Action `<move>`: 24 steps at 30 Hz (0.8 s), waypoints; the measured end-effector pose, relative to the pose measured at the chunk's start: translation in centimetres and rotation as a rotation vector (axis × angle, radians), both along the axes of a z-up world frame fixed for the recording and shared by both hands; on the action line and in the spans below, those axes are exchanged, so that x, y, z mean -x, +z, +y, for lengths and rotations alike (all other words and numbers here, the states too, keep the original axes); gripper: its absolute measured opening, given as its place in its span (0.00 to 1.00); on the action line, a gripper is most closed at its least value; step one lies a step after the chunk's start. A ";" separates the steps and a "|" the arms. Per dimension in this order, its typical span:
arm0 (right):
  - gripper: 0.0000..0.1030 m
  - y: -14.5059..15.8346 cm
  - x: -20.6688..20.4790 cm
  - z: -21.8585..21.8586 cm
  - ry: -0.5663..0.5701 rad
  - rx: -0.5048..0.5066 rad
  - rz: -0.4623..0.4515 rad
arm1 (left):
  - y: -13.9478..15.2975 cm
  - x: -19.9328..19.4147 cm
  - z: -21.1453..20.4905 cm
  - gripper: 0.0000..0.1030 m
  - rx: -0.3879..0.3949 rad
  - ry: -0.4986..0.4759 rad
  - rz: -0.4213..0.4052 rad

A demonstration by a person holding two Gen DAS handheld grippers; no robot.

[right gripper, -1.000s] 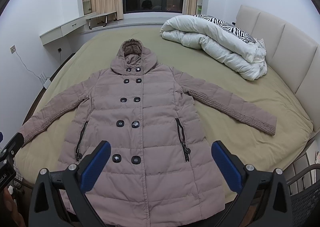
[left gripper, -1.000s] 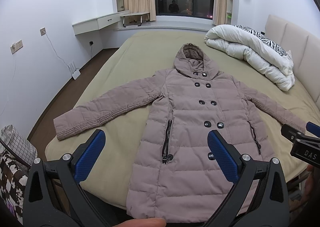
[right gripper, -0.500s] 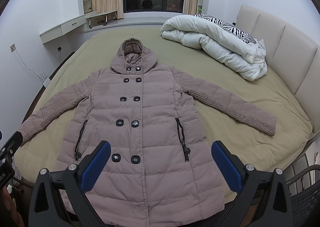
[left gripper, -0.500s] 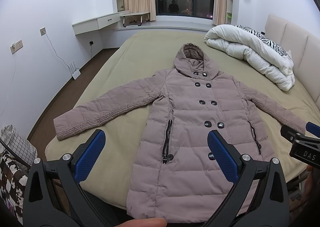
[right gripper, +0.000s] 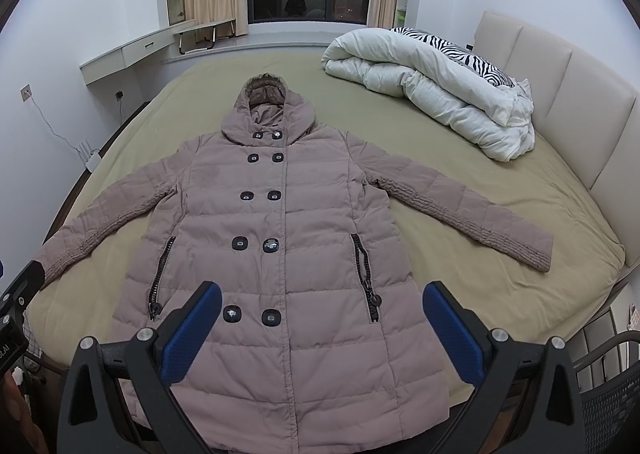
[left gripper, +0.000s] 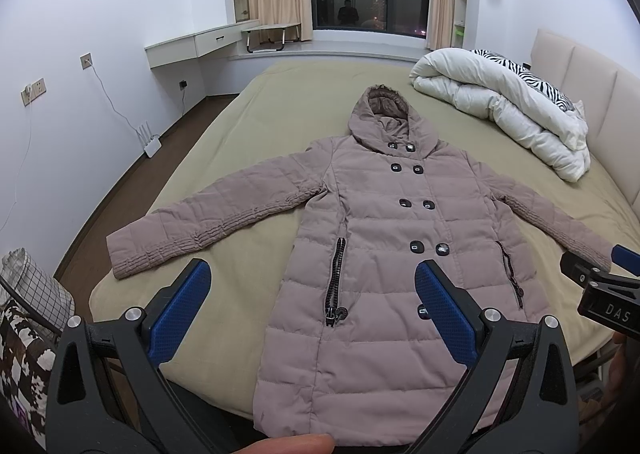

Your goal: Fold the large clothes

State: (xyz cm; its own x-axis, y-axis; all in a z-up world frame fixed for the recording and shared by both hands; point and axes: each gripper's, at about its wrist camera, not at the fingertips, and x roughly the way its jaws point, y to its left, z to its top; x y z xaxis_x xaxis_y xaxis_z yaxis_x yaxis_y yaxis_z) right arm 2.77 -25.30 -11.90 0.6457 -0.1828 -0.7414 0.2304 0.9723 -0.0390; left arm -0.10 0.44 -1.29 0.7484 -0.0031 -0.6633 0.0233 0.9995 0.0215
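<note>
Coat (left gripper: 384,238) flat, face-up on bed (left gripper: 280,102), hem at near edge, partly hidden behind left gripper (left gripper: 312,310). Right gripper (right gripper: 322,328) likewise above hem. Both sets of fingers spread, empty. Duvet (right gripper: 436,90) well apart near headboard.

- Left wrist view: my left gripper's (left gripper: 312,306) right finger covers one lower button of the coat (left gripper: 384,254); only a sliver of it shows.
- Coat hem runs under the gripper frame at the bottom edge; I cannot see its full line in either view.
- Coat's right cuff ends behind the right gripper (left gripper: 600,286), itself cut off by the picture's right edge.
- Right wrist view: the coat's left cuff (right gripper: 52,258) disappears behind the dark gripper body at the left edge.
- A fingertip (left gripper: 288,444) is cropped by the bottom edge.
- Figure reflected in the window (right gripper: 295,6): too small to read.
- Checked basket (left gripper: 32,286) only partly in frame.
</note>
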 end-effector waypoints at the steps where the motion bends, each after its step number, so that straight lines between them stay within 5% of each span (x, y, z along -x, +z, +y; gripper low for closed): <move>1: 1.00 -0.1 0.1 0.0 -0.001 0.000 0.001 | -0.1 0.0 0.0 1.00 -0.001 0.000 0.000; 7: 1.00 1.0 -0.4 -0.5 -0.002 0.000 0.002 | -0.8 0.0 0.0 1.00 -0.006 0.004 0.002; 14: 1.00 -2.8 -0.5 -0.7 -0.005 -0.015 0.020 | -1.5 -0.7 -0.3 1.00 -0.019 0.003 0.012; 24: 1.00 -3.0 -2.3 -3.9 -0.040 -0.053 0.063 | -3.2 -4.0 -2.6 1.00 0.000 -0.031 0.065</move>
